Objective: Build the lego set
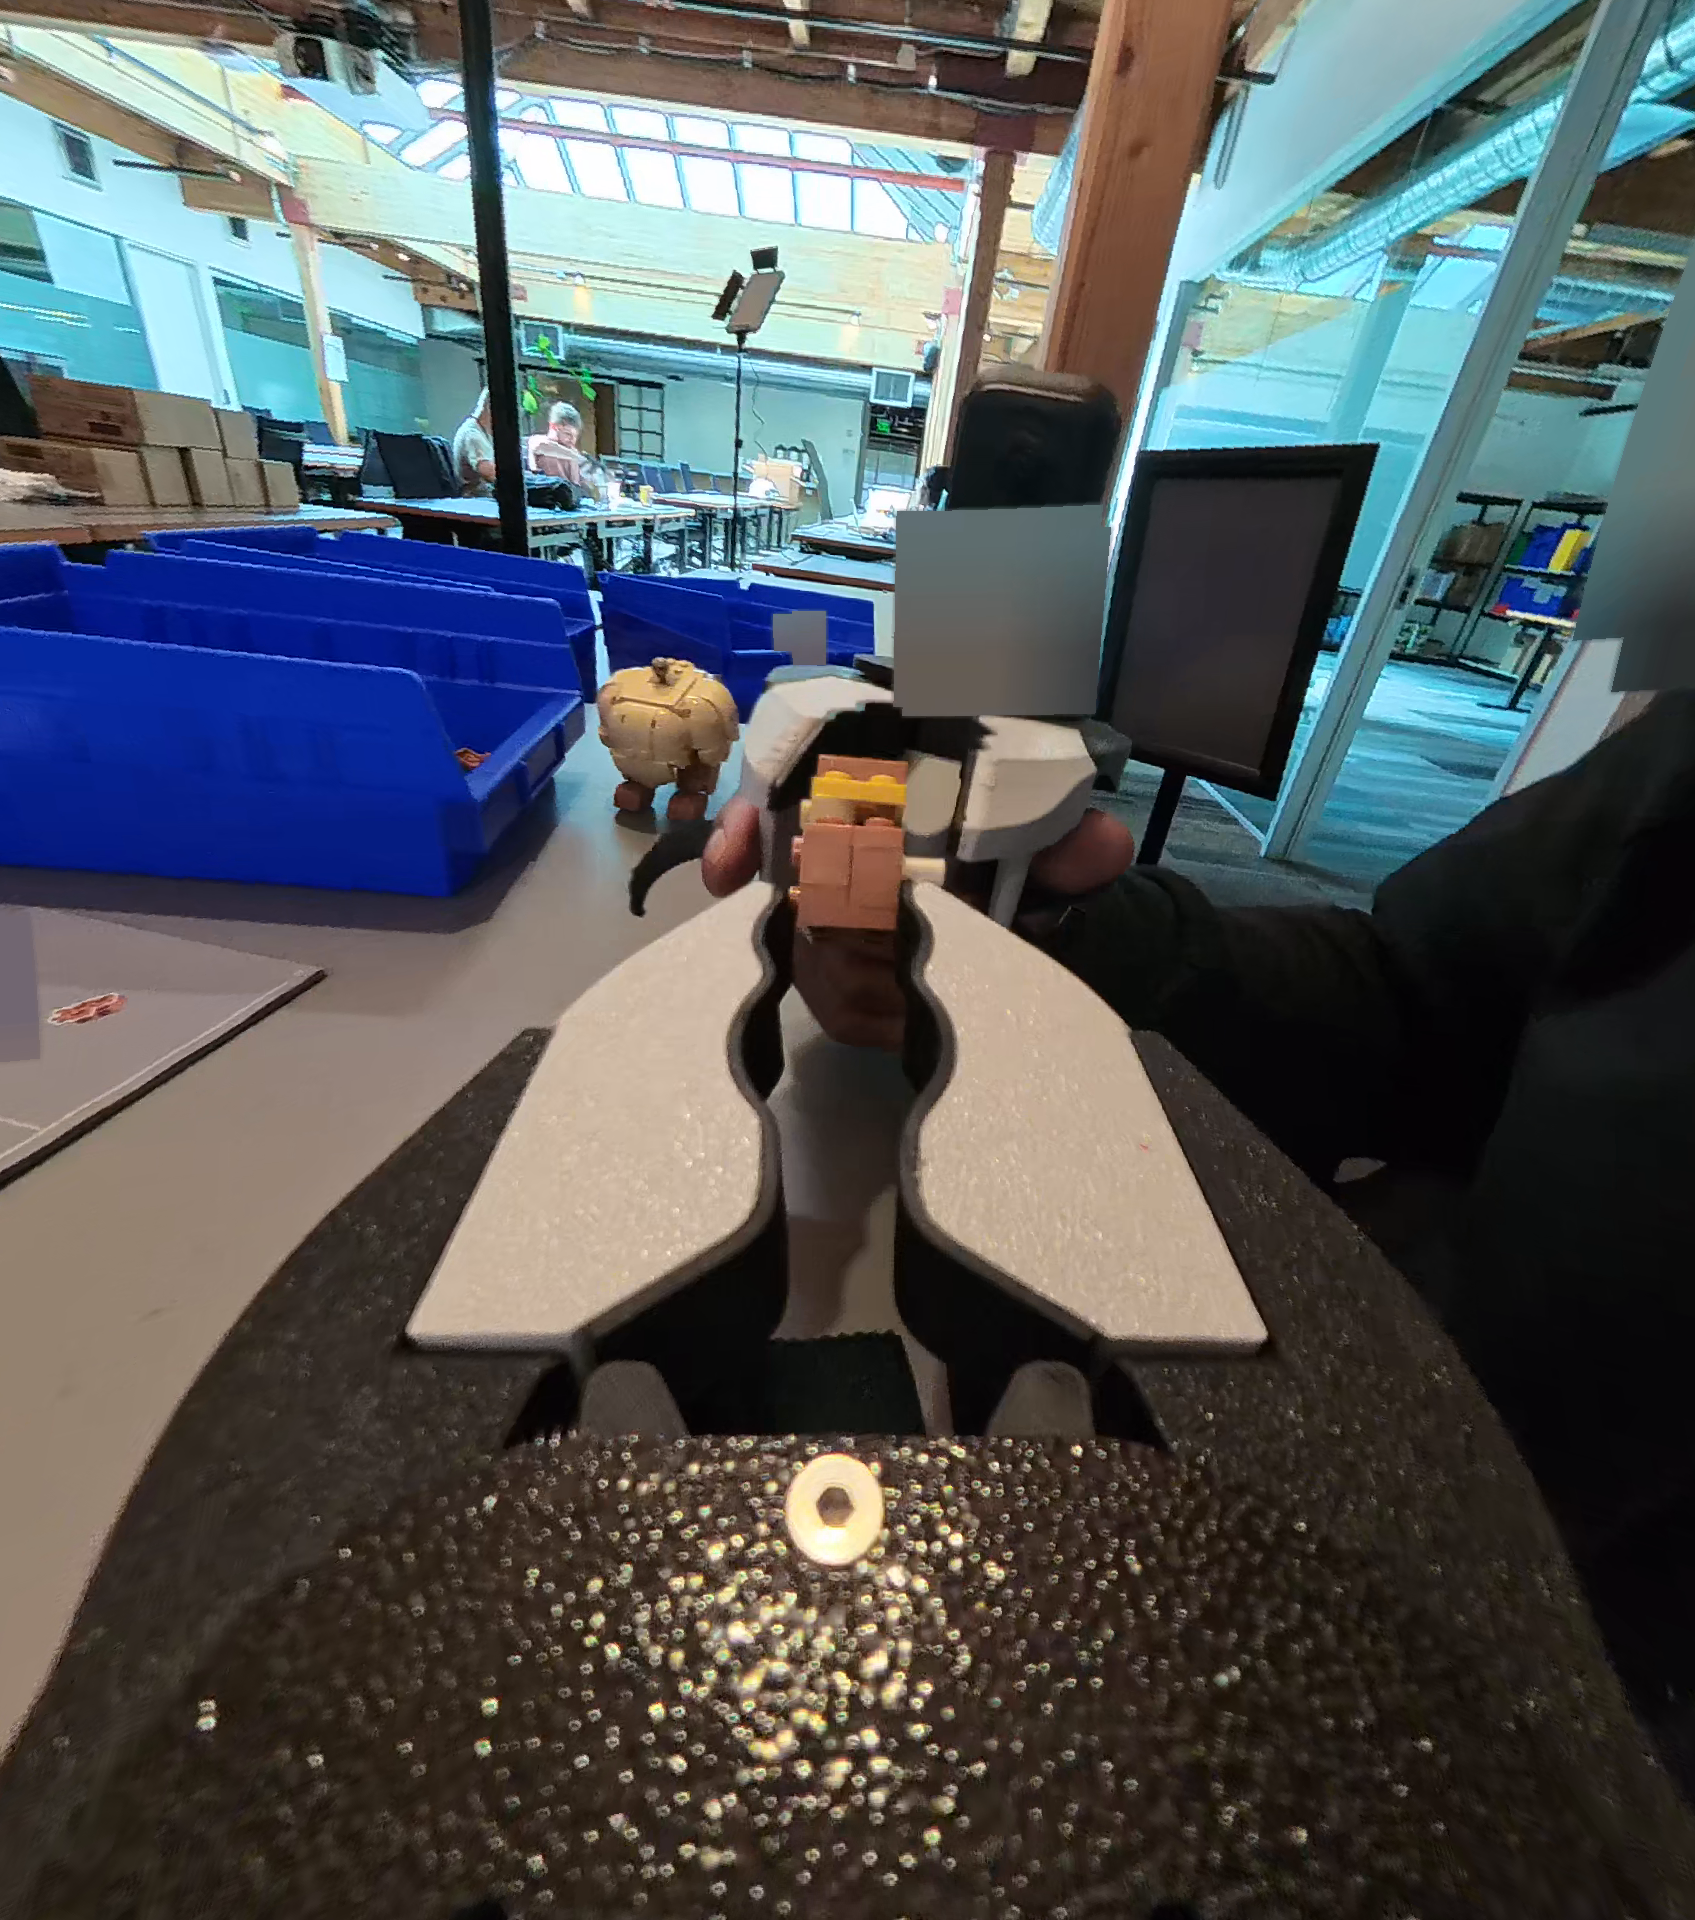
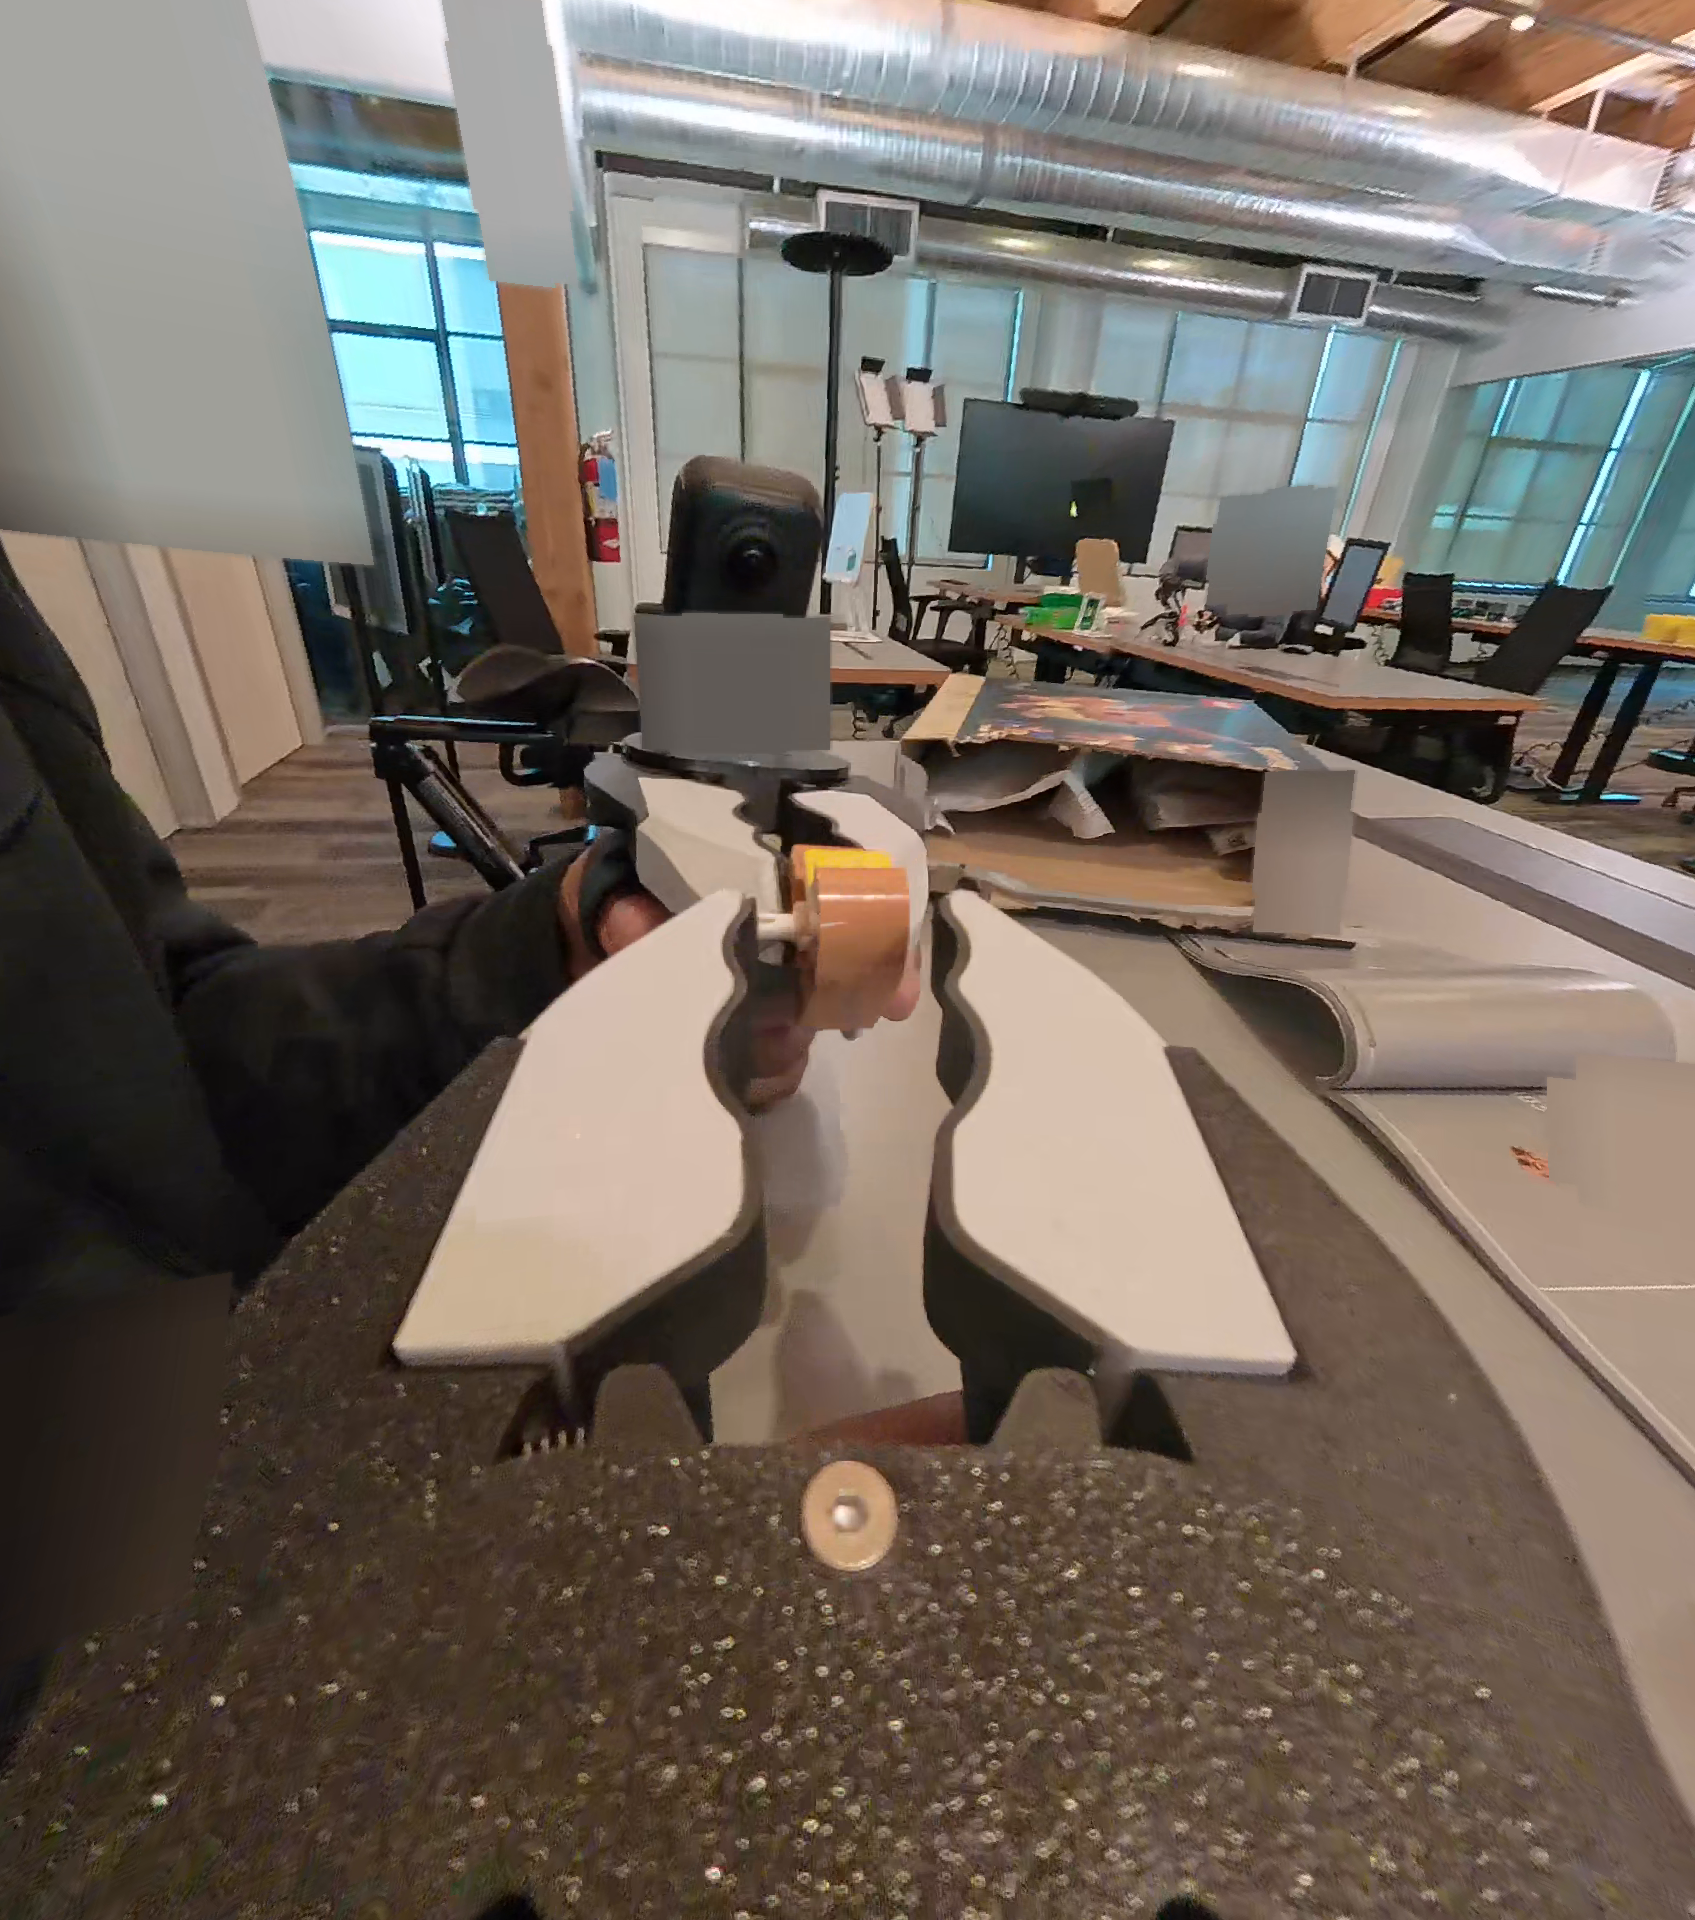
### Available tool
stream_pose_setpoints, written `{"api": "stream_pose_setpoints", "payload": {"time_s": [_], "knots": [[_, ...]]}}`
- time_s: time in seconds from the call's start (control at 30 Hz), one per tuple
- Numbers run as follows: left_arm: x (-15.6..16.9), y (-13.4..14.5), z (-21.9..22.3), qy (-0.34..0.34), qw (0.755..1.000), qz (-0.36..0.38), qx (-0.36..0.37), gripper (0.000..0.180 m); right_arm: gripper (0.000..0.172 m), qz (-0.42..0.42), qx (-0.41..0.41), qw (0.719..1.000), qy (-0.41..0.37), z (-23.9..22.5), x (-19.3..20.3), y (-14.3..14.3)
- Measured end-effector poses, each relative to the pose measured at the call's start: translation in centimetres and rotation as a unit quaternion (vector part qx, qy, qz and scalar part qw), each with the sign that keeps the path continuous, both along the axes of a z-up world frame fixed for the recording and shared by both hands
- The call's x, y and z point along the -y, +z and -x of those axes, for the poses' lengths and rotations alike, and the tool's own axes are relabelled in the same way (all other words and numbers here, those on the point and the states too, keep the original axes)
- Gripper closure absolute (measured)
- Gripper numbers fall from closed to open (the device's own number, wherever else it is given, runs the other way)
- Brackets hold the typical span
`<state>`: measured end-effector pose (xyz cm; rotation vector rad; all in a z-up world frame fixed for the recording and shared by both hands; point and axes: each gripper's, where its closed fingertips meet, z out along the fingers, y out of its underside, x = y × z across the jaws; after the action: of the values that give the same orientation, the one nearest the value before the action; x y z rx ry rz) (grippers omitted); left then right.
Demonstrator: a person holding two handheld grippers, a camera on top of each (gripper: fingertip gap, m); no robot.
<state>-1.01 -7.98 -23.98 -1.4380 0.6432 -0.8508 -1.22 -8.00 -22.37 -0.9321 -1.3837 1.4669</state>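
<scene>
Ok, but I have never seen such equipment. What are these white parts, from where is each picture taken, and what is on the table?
There is no robot here. A person holds a hand tool with two white fingers in each hand, and each tool carries a camera that looks along its own fingers. One picture comes from the left tongs, the other from the right tongs. The tools face each other, so each picture also shows the other one farther away.

The left tongs grip a small brick build of tan and yellow pieces. The right tongs stand open around it, with a gap on one side.

On the grey table are blue bins, a round tan brick figure, a torn cardboard box and an open booklet.
</scene>
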Motion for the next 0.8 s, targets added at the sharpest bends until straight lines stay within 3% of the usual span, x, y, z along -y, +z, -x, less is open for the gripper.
{"api": "stream_pose_setpoints", "payload": {"time_s": [0.2, 0.43, 0.67, 0.8], "knots": [[0.6, -0.4, -1.0, -0.02, 0.999, -0.009, -0.026, 0.163, 0.155, -0.02, -0.001, 1.0, 0.017, -0.8, 0.6, -0.5], [-0.3, -1.7, -1.3, 0.012, 0.998, 0.038, -0.057, 0.152, 0.155, -0.062, 0.039, 0.997, -0.021, -1.5, -1.1, -1.8], [-2.3, -4.1, 1.0, 0.111, 0.981, 0.103, -0.122, 0.149, 0.155, -0.071, 0.222, 0.97, -0.063, -1.6, -5.3, -6.7], [-2.3, -4.6, 0.8, 0.111, 0.978, 0.102, -0.146, 0.15, 0.155, -0.108, 0.293, 0.947, -0.077, -1.3, -6.3, -8.8]]}}
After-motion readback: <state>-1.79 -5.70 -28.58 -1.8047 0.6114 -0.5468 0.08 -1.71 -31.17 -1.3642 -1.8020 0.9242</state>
